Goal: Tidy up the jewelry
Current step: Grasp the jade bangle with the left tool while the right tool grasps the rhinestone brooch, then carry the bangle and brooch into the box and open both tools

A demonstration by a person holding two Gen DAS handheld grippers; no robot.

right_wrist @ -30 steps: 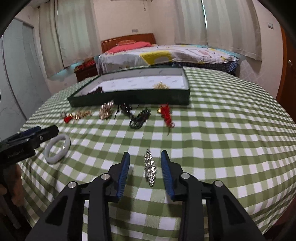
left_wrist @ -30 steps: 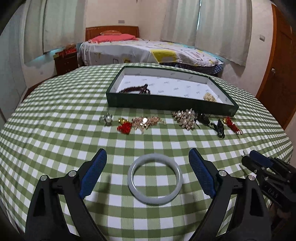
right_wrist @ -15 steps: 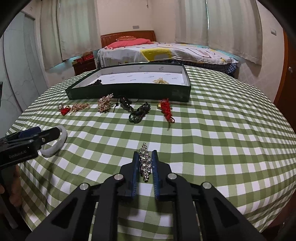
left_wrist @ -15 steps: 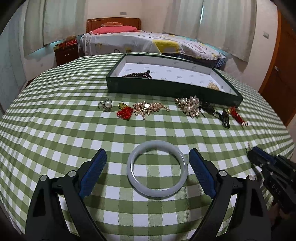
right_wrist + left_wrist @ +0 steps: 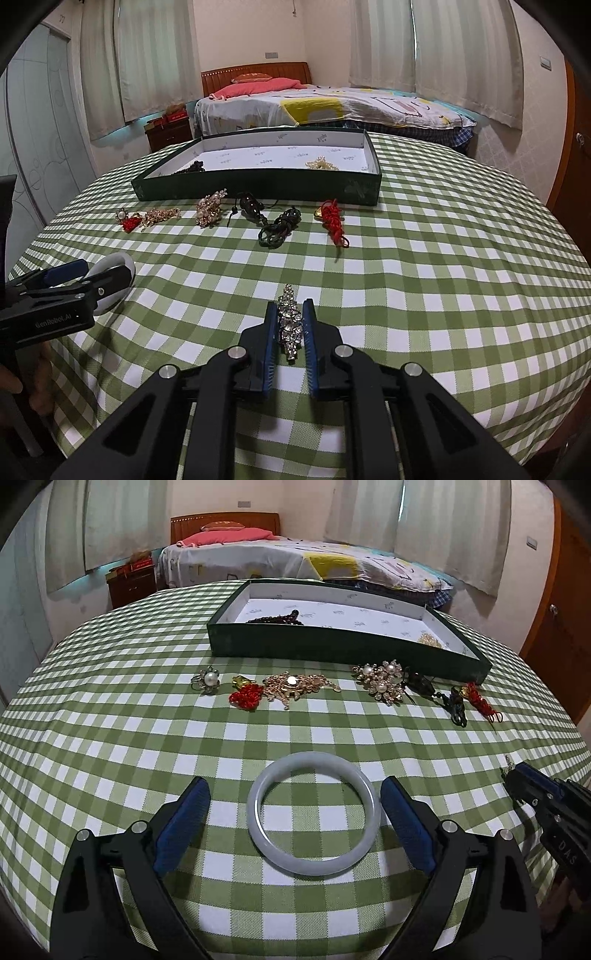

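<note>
In the left wrist view, the left gripper is sitting wide open, low over the green checked tablecloth. The pale bangle is lying flat between the two blue pads, and the pads are not touching it. The bangle looks hard, smooth and a bit slippery, and it could crack if it drops. A good place to hold it is across its outer rim, one pad on each side. Farther away, a pearl ring, a red knot charm, a gold brooch and a pearl brooch are lying in a row in front of the green box. Dark beads are already lying inside the box.

In the right wrist view, the right gripper is squeezing a sparkly brooch. Its jaws have just been closing, and now the blue pads are pressing on both long sides of the brooch. The brooch looks small, light and bumpy, with tiny stones that could come loose, so a soft squeeze on the long sides seems best. It is lying near the front edge of the table, well apart from the green box, which is far back.
</note>
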